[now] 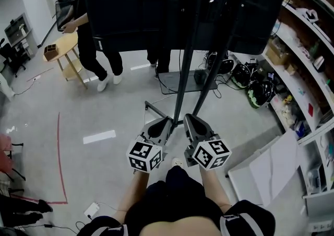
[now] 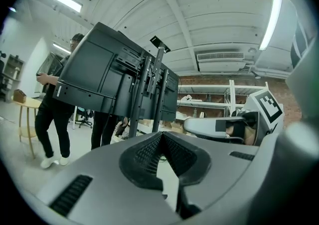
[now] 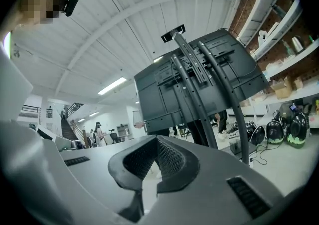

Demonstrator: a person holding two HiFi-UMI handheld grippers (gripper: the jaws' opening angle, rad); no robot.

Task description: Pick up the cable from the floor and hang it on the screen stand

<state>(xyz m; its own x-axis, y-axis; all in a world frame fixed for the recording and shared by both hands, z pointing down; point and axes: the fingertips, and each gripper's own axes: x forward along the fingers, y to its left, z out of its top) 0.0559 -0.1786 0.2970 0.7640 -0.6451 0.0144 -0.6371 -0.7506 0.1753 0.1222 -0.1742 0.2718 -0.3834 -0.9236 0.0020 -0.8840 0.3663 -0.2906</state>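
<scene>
Hovering level before the screen stand (image 1: 187, 73), the left claw (image 1: 155, 125) and right claw (image 1: 192, 122) are both pinched shut and empty. Cables (image 1: 225, 81) lie on the floor (image 1: 104, 115) by its base. Whether one already hangs on the stand, I cannot tell.

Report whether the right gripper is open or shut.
Shut, and empty. In the right gripper view, the right gripper has its jaw tips meeting at the front, and nothing is caught between the pads.

- Open grey floor (image 1: 104, 109) lies left of the two black slanted metal stand poles (image 1: 182, 86).
- Standing people in black (image 1: 90, 55) and cluttered white shelves (image 1: 309, 30) block the sides.
</scene>
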